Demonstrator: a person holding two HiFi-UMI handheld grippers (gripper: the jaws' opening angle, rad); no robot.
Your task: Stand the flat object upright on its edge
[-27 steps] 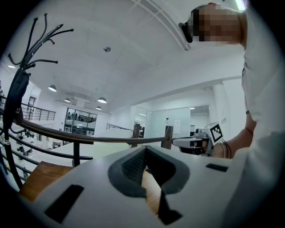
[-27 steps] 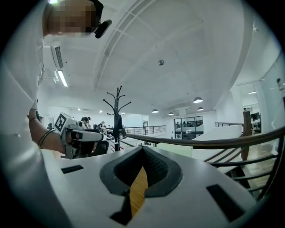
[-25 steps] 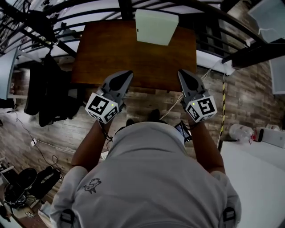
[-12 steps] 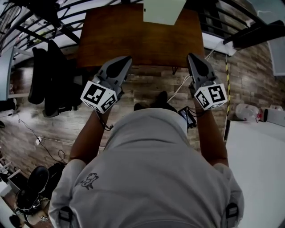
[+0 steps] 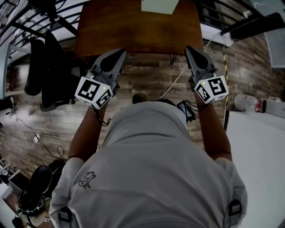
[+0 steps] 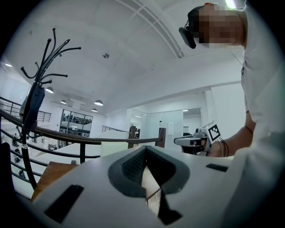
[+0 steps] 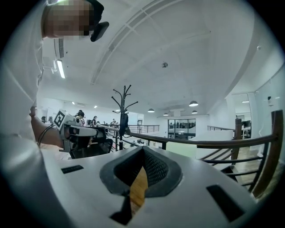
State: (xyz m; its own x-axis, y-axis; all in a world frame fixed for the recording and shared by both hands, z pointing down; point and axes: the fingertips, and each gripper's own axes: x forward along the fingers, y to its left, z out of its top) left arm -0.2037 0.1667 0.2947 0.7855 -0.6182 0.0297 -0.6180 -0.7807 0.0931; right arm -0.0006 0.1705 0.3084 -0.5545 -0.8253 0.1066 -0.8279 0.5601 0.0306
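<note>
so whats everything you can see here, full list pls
pale green flat slab: one, pale green, lying flat at the table's far end, cut off by the head view's top edge
brown wooden table: one, brown, ahead of the person
black coat stand: one, black, dark garment hanging on it, left of the table
black curved railing: one, black, beyond the table
white table: one, white, at the person's right
wood-plank floor: brown-grey, underfoot
grey t-shirt: one, grey, on the person
left tongs: one, grey, shut, empty, at the table's near edge
right tongs: one, grey, shut, empty, at the table's near edge
</note>
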